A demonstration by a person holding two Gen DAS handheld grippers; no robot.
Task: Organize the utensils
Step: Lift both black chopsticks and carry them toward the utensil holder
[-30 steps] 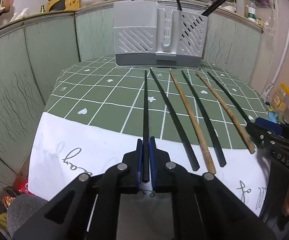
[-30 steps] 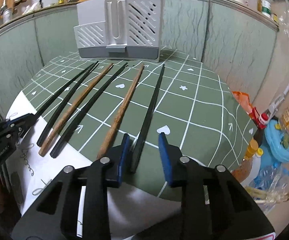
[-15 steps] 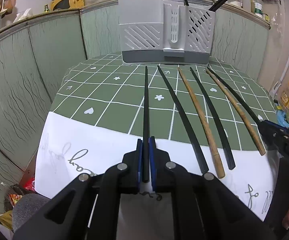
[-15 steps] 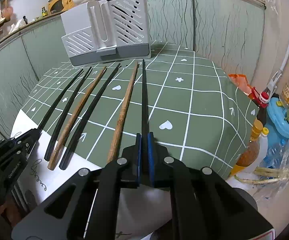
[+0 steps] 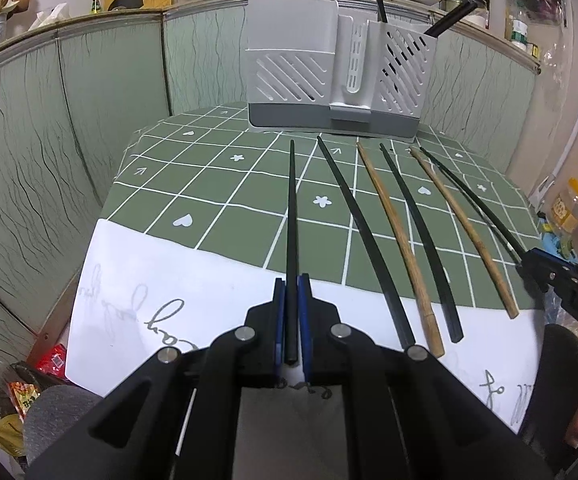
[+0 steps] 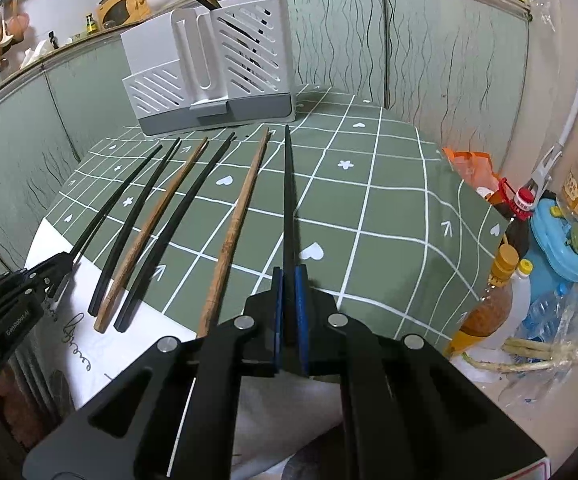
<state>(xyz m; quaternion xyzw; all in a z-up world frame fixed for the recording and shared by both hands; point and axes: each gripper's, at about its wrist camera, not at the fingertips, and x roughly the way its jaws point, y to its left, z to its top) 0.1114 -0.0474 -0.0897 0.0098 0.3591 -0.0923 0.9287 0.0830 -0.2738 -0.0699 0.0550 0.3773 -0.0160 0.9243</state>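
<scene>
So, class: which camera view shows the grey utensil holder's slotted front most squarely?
The left wrist view: the utensil holder faces the camera nearly square, with both slotted panels and the dark base plain. The right wrist view shows the same holder turned at an angle and tilted by the lens, though the utensils standing in it show better there.

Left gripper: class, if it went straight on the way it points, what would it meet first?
Shut on a black chopstick, the left gripper points down at the green checked tablecloth, probably met first; the grey slotted utensil holder stands beyond. Depth is unclear.
</scene>
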